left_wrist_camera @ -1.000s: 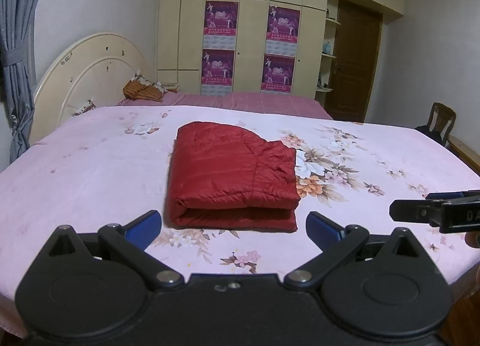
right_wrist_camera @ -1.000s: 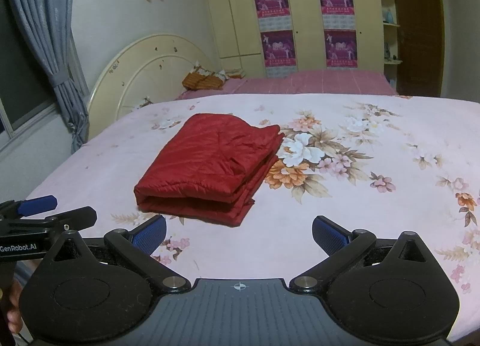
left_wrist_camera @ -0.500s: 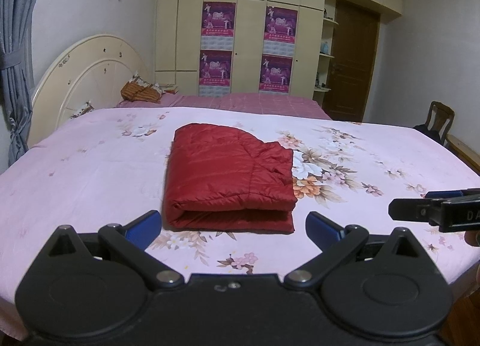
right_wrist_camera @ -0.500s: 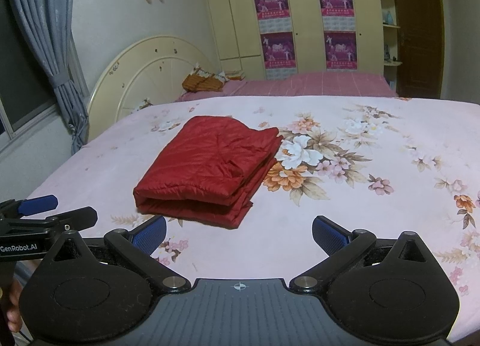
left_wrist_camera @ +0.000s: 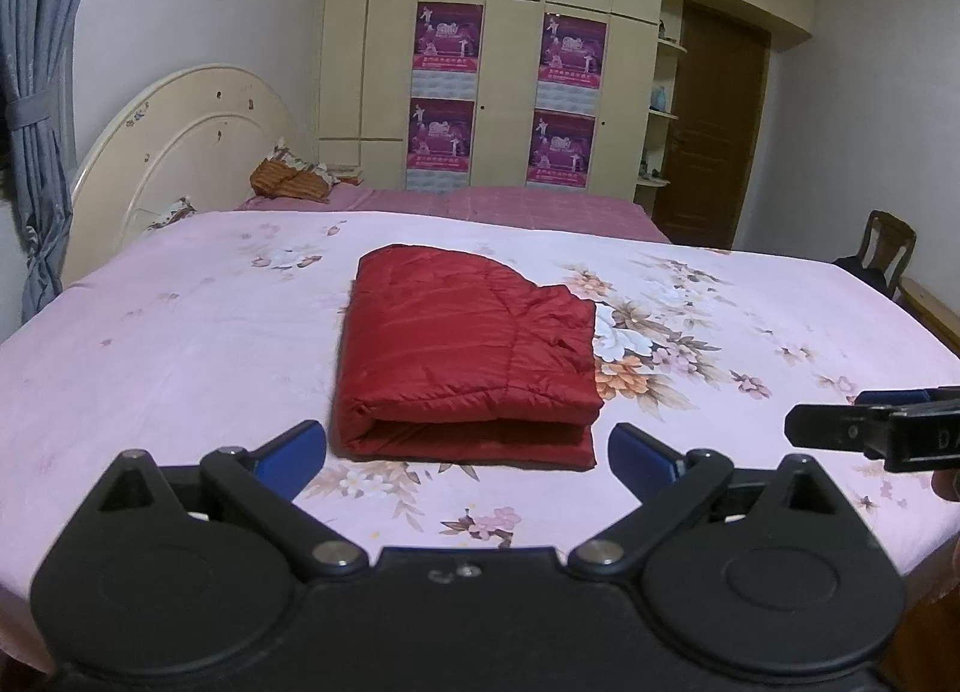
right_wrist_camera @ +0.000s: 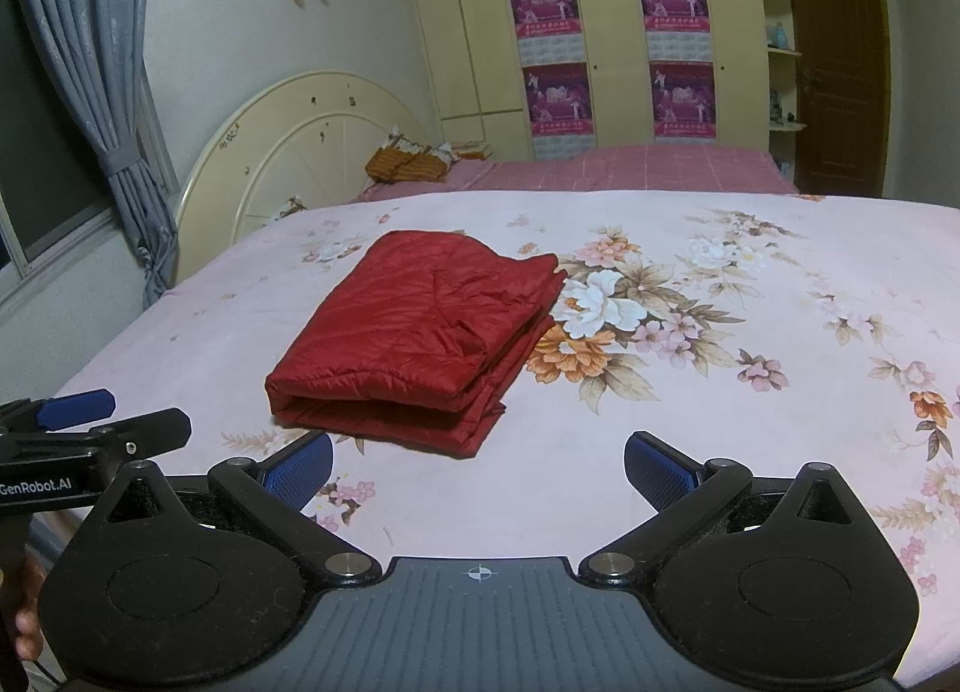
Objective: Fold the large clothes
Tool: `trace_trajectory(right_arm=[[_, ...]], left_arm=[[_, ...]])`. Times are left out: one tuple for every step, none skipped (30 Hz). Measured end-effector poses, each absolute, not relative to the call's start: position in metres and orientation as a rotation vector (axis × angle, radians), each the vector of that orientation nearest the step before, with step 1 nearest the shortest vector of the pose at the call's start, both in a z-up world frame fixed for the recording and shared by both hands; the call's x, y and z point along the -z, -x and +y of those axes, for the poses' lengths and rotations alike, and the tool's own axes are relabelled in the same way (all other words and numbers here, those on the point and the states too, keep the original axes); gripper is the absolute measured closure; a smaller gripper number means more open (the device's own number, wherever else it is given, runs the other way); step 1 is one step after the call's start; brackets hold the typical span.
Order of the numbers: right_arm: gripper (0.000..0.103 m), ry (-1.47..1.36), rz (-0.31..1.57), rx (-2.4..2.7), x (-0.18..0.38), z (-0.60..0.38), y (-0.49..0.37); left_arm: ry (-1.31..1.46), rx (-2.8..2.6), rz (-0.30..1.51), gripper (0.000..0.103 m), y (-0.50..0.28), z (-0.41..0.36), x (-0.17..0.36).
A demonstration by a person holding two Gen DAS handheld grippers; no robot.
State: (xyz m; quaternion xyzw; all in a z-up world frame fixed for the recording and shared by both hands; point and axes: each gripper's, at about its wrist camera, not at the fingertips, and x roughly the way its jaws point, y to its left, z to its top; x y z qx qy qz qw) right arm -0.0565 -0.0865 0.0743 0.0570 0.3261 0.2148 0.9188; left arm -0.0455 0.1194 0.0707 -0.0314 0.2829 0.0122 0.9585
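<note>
Garment status: red quilted jacket (left_wrist_camera: 468, 356) lies folded into a flat rectangular bundle on the floral pink bedsheet (left_wrist_camera: 180, 344), near the bed's front edge. Left gripper (left_wrist_camera: 468, 452) and right gripper (right_wrist_camera: 477, 467) both hover released, jaws spread wide, empty, just short of the bundle.

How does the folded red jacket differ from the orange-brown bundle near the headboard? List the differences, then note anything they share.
The red jacket is plain and quilted; the orange-brown bundle looks patterned, with pale edges. The jacket is folded flat into a neat stack; the bundle sits crumpled. The jacket lies on the floral sheet towards the near edge; the bundle rests on the pink checked cover farther back. Both are soft fabric items lying on the bed, untouched by either gripper.
</note>
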Motion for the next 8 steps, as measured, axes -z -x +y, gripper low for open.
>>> trace_trajectory(right_arm=[[0.001,-0.118,0.671,-0.442,-0.0739,-0.0869,0.0564],[0.001,-0.118,0.670,-0.443,-0.0742,-0.0872,0.0562],[0.001,-0.117,0.670,-0.445,-0.0741,-0.0872,0.0560],[0.001,-0.116,0.671,-0.447,-0.0741,-0.0875,0.0553],[0.001,-0.115,0.671,-0.449,-0.0740,-0.0878,0.0548],[0.001,-0.115,0.672,-0.452,-0.0739,-0.0881,0.0544],[0.001,-0.114,0.673,-0.455,-0.0727,-0.0878,0.0543],[0.001,-0.113,0.674,-0.457,-0.0724,-0.0873,0.0542]], left_arm=[[0.063,-0.026,0.574,0.003,0.0457,0.1202,-0.0706],[0.062,-0.027,0.575,0.003,0.0459,0.1200,-0.0704],[0.063,-0.027,0.576,0.003,0.0461,0.1199,-0.0703],[0.065,-0.027,0.576,0.003,0.0462,0.1199,-0.0701],[0.065,-0.027,0.577,0.002,0.0456,0.1199,-0.0699],[0.064,-0.029,0.577,0.002,0.0459,0.1196,-0.0699],[0.064,-0.030,0.576,0.002,0.0460,0.1196,-0.0698],[0.066,-0.029,0.578,0.002,0.0457,0.1199,-0.0696]])
